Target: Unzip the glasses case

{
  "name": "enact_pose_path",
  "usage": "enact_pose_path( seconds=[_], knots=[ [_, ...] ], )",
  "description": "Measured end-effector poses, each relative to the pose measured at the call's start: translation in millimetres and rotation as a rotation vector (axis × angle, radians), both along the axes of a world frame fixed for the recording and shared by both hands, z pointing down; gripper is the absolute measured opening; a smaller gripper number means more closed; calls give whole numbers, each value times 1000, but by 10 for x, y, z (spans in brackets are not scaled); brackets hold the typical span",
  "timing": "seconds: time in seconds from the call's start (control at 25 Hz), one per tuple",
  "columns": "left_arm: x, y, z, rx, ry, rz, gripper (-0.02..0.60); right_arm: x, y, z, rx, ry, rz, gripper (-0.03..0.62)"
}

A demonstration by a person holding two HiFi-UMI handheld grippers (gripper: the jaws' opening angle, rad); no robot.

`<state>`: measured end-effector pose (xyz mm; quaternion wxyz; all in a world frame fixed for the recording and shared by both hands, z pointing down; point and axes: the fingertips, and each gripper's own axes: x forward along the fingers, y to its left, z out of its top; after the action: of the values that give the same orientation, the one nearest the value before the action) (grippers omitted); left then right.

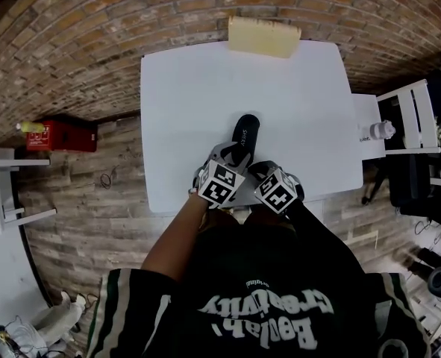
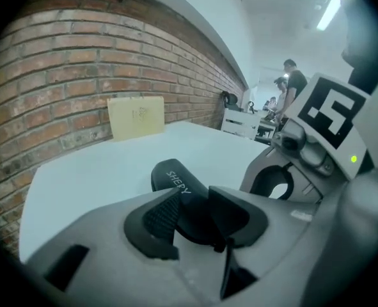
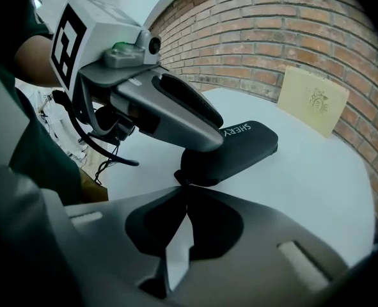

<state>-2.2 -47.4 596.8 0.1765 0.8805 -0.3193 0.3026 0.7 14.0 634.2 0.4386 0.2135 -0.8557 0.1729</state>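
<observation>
Glasses case (image 1: 244, 134): black and oblong, lying on the white desk (image 1: 205, 88) just below the centre of the head view, with its near end under both tools.
Head view, left gripper (image 1: 231, 154): at lower centre, marker cube facing up, jaws reaching onto the case's near end.
Head view, right gripper (image 1: 256, 168): just to the right of the left one, the two cubes side by side, its tip at the same end of the case.
Head view, surroundings: a tan cardboard sheet (image 1: 263, 36) leans at the desk's far edge against the brick wall (image 1: 93, 36); a red box (image 1: 60, 134) sits on the floor at the left.
Left gripper view, jaws: grasping the glasses case (image 2: 176, 179), the ribbed pad on its left side and the other pad on its right; the white-lettered end sticks out beyond them at centre frame.
Left gripper view, right side: the right gripper's marker cube (image 2: 332, 110) stands close by.
Left gripper view, background: the cardboard sheet is at upper left of centre; people (image 2: 291, 82) stand far off at upper right.
Right gripper view, jaws: clenched, with the tips together at centre frame on the small dark zipper pull (image 3: 178, 179) at the case's near corner.
Right gripper view, case: the case (image 3: 240, 152) runs from the centre up to the right, lettering visible; the left gripper (image 3: 204, 147) comes in from the upper left and clamps over its near end.
</observation>
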Motion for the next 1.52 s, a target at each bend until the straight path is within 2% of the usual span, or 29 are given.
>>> enact_pose_path(
  seconds=[0.2, 0.4, 0.52, 1.16, 1.36, 1.4, 1.44, 1.52],
  knots=[
    [-11, -27, 21, -6, 44, -19, 147, 51, -23, -5, 10, 2, 21, 17],
    [-12, -2, 45, -17, 30, -4, 149, 69, -30, 4, 34, 20, 44, 15],
    [-2, -20, 27, 1, 36, -1, 149, 86, -31, 4, 38, 21, 51, 15],
    [6, -26, 3, -13, 54, -7, 149, 313, -239, -21, 74, 54, 111, 25],
    [18, -5, 7, 2, 50, -11, 147, 320, -160, 17, 12, 8, 107, 21],
    [-7, -22, -44, 17, 66, -28, 137, 342, -154, 2, -6, -16, 128, 27],
    [-67, -56, -116, 36, 88, -61, 165, 369, -159, -26, -23, -42, 152, 59],
    [-264, -136, -224, 70, 113, -144, 156, 419, -229, -125, -34, -98, 203, 164]
  ],
)
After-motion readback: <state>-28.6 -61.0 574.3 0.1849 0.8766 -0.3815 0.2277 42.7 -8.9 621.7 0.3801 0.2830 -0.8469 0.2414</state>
